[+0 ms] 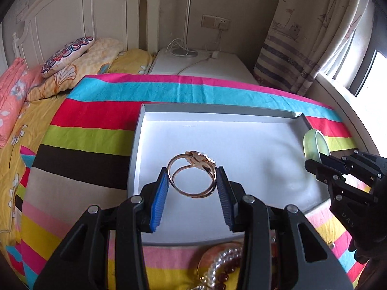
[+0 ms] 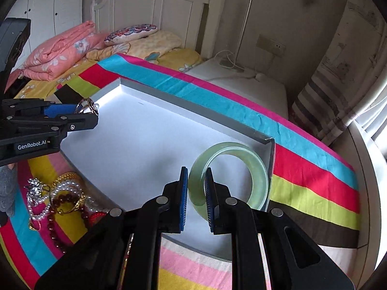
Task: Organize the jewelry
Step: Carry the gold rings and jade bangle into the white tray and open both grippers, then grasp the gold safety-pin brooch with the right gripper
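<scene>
Striped blanket [image 1: 96, 120] on bed, bedroom; one white tray [image 1: 217, 118] at 12 o'clock, left gripper [image 1: 192, 181] clamping one gold bangle [image 1: 191, 176], right gripper [image 2: 196, 186] pinching one jade bangle [image 2: 229, 176], both over the tray.

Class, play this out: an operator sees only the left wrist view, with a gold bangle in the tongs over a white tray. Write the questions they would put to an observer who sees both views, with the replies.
Operator: I see only an edge of something green at my right. What is it?
Observer: A whole pale green jade bangle, pinched at its rim in the right tongs.
Operator: Where does it sit against the tray?
Observer: Over the tray's near right corner, by the side wall.
Operator: What lies under my tongs besides pearls?
Observer: A heap on the striped blanket: pearl strands, dark red beads, gold rings and a silver piece.
Operator: Is anything lying in the tray?
Observer: No, its floor is bare. The gold bangle in the left tongs is held above it.
</scene>
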